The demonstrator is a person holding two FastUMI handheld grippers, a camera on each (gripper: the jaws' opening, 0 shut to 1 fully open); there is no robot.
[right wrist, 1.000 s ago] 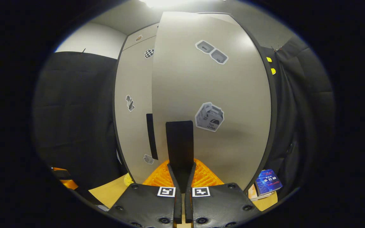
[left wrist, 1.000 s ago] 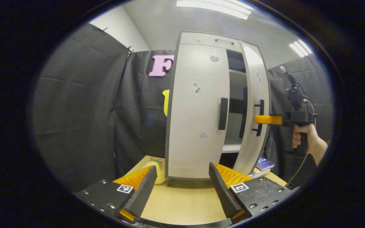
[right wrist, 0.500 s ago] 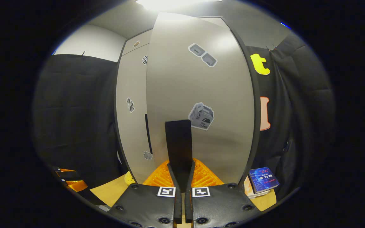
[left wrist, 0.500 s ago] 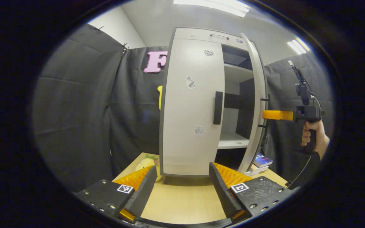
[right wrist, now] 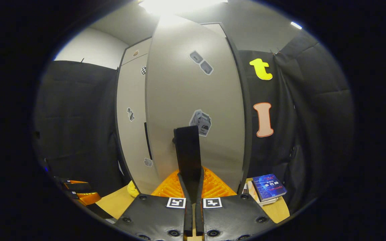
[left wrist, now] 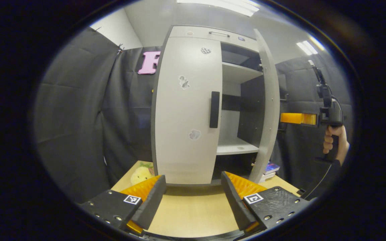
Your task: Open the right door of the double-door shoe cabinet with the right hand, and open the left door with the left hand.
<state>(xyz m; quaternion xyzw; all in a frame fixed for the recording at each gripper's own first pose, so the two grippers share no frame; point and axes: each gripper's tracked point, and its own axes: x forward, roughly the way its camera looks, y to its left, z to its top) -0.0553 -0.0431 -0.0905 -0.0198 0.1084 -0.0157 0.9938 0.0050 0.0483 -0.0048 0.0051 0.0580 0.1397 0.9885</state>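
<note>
— So why was the right hand-held gripper [right wrist: 193, 187] clenched on the right door's handle [right wrist: 187, 152]?
— To swing it outward. The left hand-held gripper [left wrist: 193, 197] waited, released, before the closed left door [left wrist: 186, 110].

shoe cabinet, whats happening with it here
A person is opening the cabinet with a claw in each hand. The right claw is shut on the right door's handle, and the right door stands wide open, showing the shelves. The left door is closed. The left claw is open, short of that door's handle, over the table.
</note>
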